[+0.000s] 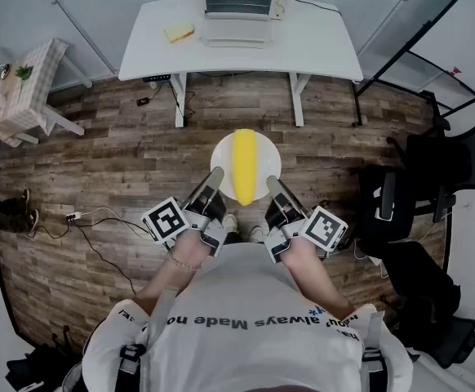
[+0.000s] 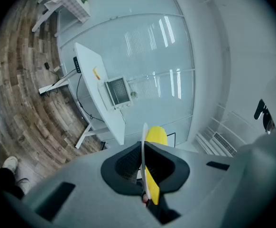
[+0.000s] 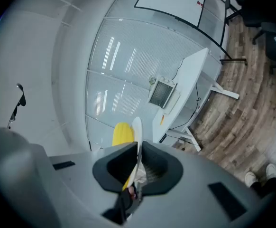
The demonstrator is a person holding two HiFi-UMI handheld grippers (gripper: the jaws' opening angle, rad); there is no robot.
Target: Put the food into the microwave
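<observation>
"White plate: who has hold of it?"

"Both grippers. At the left, the left gripper is pinched shut on the plate's near-left rim, and its own view shows the thin edge clamped between the dark pads. In the middle the yellow food, a long smooth piece, lies lengthwise on the plate, which hangs in the air over the wooden floor. At the right, the right gripper bites the near-right rim the same way."

"How will the load handle?"

"The plate looks stiff and fairly light, but its edge is thin and probably slick. The food sits loose and could roll or slide if the plate tips. The two rim holds seem the right places, with the plate kept level."

"And the microwave?"

"Well apart, straight ahead on the white table. Whether its door is open cannot be told."
</observation>
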